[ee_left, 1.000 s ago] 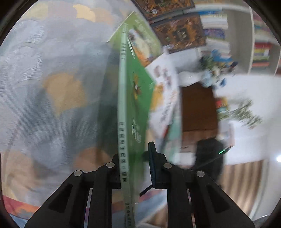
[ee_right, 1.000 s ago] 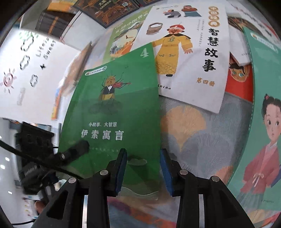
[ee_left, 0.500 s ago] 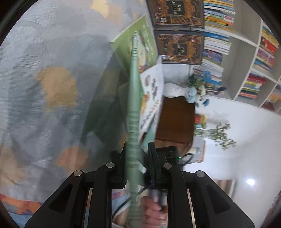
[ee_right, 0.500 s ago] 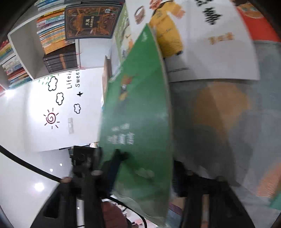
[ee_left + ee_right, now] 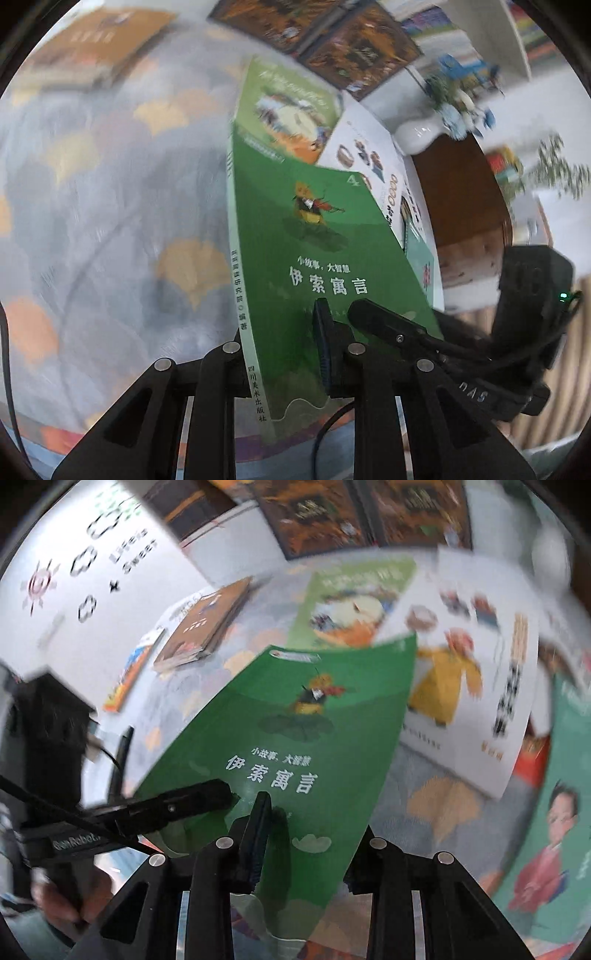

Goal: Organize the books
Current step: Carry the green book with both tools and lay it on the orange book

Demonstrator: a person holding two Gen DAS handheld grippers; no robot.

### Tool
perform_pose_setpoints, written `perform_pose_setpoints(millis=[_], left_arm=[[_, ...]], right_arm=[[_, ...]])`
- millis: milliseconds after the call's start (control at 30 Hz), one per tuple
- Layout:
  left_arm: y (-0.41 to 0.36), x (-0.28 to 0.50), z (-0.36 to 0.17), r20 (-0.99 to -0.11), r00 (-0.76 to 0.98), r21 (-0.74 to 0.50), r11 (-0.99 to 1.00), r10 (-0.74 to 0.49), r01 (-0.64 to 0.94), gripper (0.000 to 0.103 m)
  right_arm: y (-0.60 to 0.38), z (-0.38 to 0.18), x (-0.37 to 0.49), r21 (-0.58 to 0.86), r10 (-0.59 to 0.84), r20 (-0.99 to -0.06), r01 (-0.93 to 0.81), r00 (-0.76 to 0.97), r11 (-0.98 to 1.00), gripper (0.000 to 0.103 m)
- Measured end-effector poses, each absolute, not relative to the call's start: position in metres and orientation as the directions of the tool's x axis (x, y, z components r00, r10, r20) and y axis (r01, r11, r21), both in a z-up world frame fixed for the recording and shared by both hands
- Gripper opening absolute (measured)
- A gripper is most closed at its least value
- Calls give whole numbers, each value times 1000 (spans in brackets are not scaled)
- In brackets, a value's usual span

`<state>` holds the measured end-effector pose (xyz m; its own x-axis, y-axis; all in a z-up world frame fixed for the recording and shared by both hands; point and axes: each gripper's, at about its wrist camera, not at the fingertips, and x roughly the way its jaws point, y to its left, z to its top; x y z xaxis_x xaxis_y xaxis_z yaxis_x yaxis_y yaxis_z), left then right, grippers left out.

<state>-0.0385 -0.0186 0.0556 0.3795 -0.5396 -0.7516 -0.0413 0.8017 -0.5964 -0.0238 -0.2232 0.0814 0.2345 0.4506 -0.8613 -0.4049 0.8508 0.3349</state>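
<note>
Two grippers clamped the green book, lifted off the patterned cloth near the scattered books: left gripper at the spine, right gripper, just closing, seemingly on its lower edge, so unequal pulls could have buckled or dropped it.

You are looking at two pairs of tongs: the left tongs and the right tongs, whose jaws have just been closing with the one green book between them. Six more books are lying on the desk: one light green book, one white book, one orange book peeking from under it, one teal book, one brown book and one thin bright book. Two dark ornate books are showing behind them, and one white vase is standing beyond.
</note>
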Motion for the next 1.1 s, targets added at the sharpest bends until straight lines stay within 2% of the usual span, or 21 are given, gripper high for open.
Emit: perform_pose_setpoints(millis=[267, 633, 800, 1000, 1100], left_arm=[[38, -21, 95, -674, 427, -661, 750, -603, 16, 19], [163, 47, 138, -630, 561, -620, 783, -537, 51, 19], [218, 85, 126, -641, 579, -610, 792, -503, 13, 19], [257, 120, 95, -658, 583, -602, 798, -476, -29, 19], [273, 131, 77, -635, 589, -645, 762, -500, -48, 20]], right_arm=[[-172, 126, -11, 301, 460, -829, -440, 318, 846, 32], [-34, 161, 62, 291, 510, -763, -493, 397, 820, 33], [25, 148, 108, 339, 529, -761, -466, 375, 817, 34], [78, 120, 151, 311, 489, -799, -456, 350, 834, 34], [90, 106, 169, 303, 467, -815, -435, 342, 848, 35]])
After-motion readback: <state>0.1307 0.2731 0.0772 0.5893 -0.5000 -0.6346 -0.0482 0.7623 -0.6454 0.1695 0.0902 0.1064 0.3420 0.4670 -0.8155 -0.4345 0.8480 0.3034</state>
